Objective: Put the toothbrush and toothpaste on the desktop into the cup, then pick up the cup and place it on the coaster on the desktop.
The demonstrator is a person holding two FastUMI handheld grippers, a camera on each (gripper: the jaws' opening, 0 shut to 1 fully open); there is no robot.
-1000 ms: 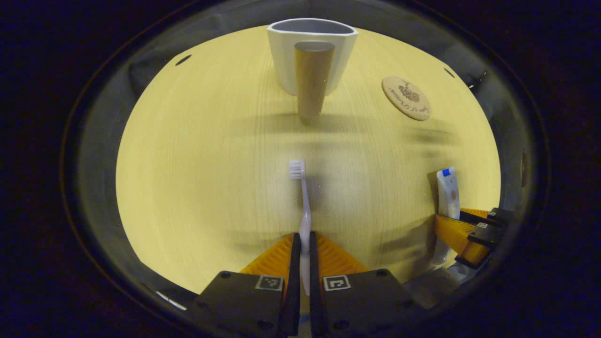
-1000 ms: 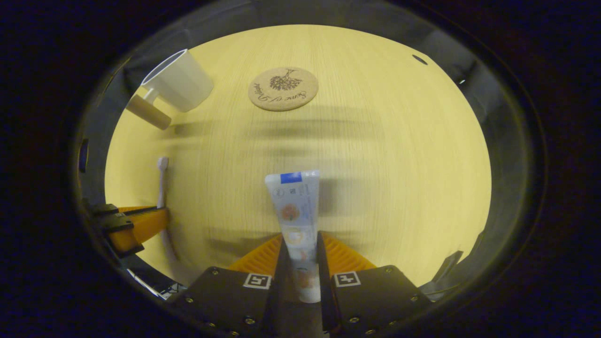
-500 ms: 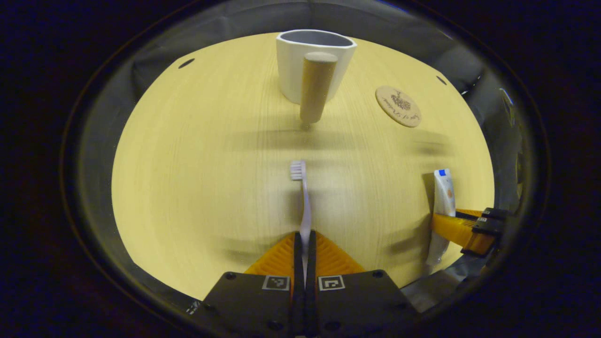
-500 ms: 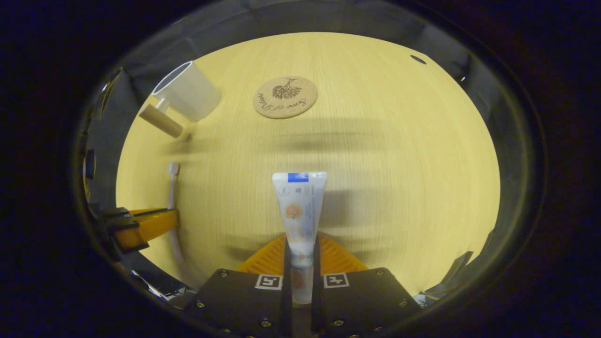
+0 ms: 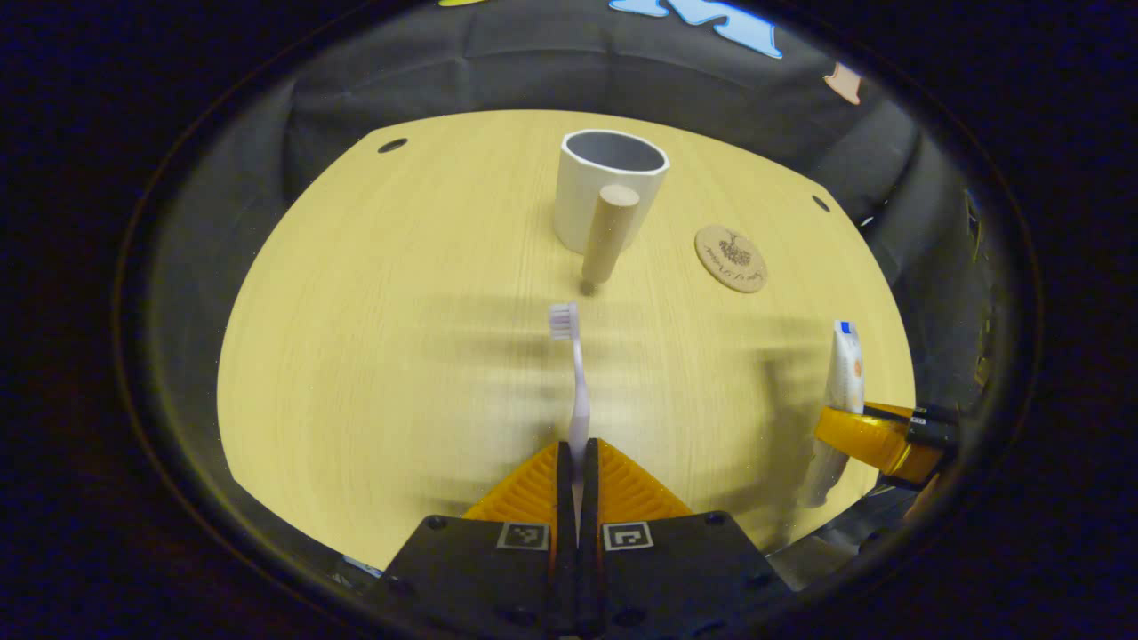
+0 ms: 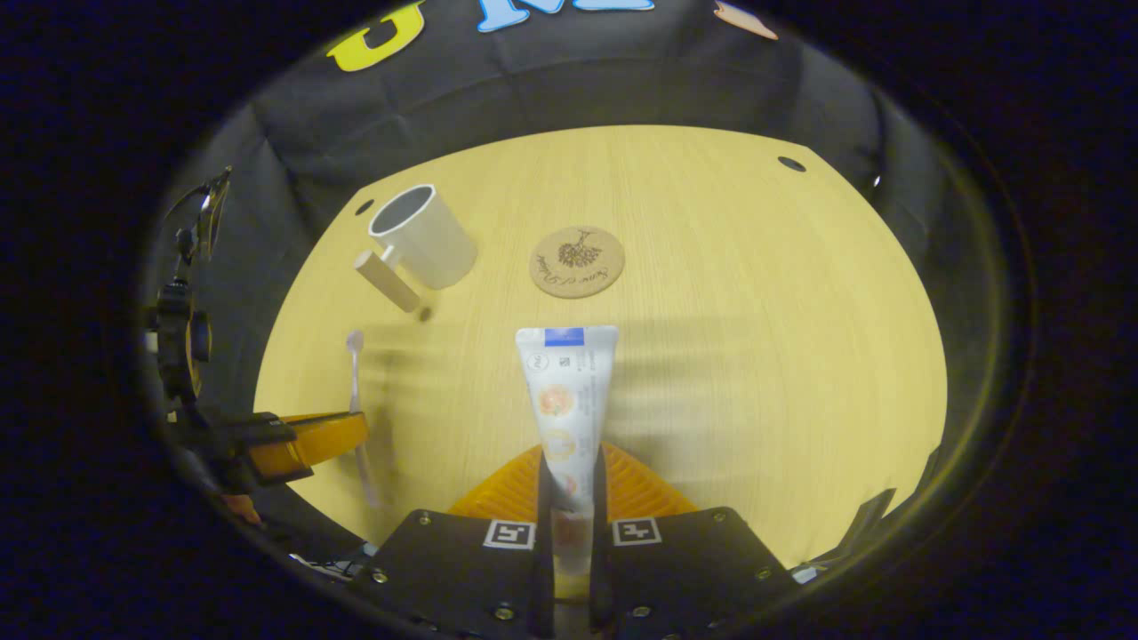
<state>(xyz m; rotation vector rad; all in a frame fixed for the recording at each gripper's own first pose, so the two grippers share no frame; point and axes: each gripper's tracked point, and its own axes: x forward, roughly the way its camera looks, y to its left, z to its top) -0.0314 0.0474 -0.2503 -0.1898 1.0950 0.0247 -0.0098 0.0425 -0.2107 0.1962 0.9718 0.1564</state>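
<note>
Since the earlier frames both tools have been raised away from the worktop point(image 5: 356, 356), so the cup point(image 5: 605, 187) and the round coaster point(image 5: 731, 258) beside it are now seen smaller and farther off. The left tool point(image 5: 578, 462) is closed tightly on the toothbrush point(image 5: 576, 373), whose bristle head is pointed forward toward the cup's wooden handle point(image 5: 608, 233). The right tool point(image 6: 569, 498) is closed on the lower end of the toothpaste point(image 6: 565, 391), held upright in front of the coaster point(image 6: 577, 261), with the cup point(image 6: 425, 236) standing to its left.

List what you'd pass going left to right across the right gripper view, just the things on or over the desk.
Left gripper holding the toothbrush → cup → coaster, with the toothpaste nearer the camera, clamped in the right gripper.
</note>
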